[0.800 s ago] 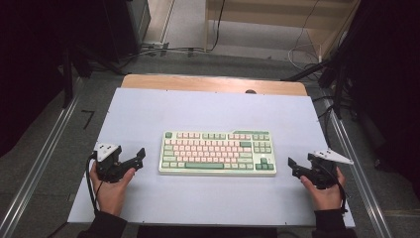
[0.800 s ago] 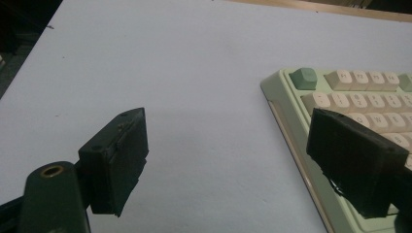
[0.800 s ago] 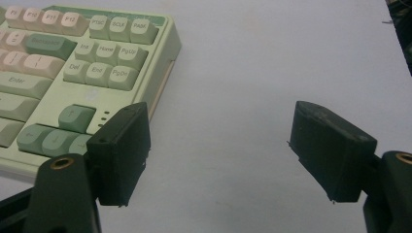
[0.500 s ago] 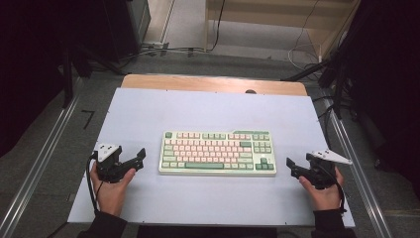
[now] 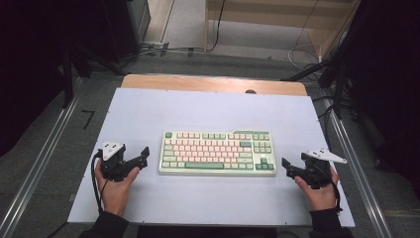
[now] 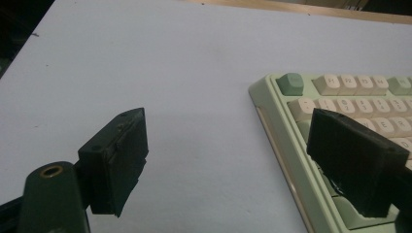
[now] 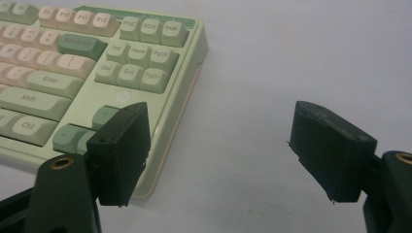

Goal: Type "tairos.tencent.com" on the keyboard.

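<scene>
Flanking the keyboard (image 5: 218,152), which lies mid-table, the left gripper (image 5: 140,158) and right gripper (image 5: 288,166) sit just beside its short ends, jaws spread and pinching nothing. This looks like the approach step; next, each likely closes in on its end (evenly, to keep it level).

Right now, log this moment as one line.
left gripper: open, empty, left of keyboard | right gripper: open, empty, right of keyboard | keyboard: flat on table, untouched
</scene>
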`<state>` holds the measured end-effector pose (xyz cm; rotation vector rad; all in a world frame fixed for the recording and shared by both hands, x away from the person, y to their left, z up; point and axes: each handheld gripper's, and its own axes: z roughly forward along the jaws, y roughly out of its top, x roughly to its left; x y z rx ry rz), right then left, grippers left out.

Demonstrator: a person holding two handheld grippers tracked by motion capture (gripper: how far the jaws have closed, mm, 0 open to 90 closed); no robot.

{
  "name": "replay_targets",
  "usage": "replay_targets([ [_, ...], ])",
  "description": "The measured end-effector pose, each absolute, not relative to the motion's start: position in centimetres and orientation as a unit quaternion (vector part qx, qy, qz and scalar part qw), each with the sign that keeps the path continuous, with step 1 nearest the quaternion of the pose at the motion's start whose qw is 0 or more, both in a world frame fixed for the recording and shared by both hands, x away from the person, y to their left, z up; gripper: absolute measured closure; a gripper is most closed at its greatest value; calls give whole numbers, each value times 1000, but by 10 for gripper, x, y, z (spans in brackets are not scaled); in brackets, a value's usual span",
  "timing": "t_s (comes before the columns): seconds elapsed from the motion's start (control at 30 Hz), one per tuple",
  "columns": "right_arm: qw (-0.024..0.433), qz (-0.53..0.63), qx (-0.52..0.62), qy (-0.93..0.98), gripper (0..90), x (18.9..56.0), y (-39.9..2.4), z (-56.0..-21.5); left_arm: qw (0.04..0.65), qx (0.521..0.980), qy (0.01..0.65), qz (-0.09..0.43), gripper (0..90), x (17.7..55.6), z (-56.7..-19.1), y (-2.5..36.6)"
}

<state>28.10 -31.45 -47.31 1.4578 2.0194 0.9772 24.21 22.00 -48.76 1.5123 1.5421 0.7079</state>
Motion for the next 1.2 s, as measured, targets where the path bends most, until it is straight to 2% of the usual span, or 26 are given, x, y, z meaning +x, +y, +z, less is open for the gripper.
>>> replay_targets([
  [0.23,227,362,520,740,215,281,-304,-471,433,612,605,268,210,244,-486,212],
  [0.3,212,370,515,743,219,283,-298,-471,443,613,602,256,220,245,-487,211],
  [0.67,215,375,487,759,241,287,-274,-467,448,623,586,260,254,246,-483,200],
  [0.9,210,377,473,768,282,287,-264,-465,445,637,575,257,261,250,-484,188],
  [1.1,203,387,457,774,373,290,-255,-463,449,644,566,251,277,255,-482,179],
  [1.2,203,390,453,775,387,290,-252,-463,450,646,564,250,277,256,-482,176],
])
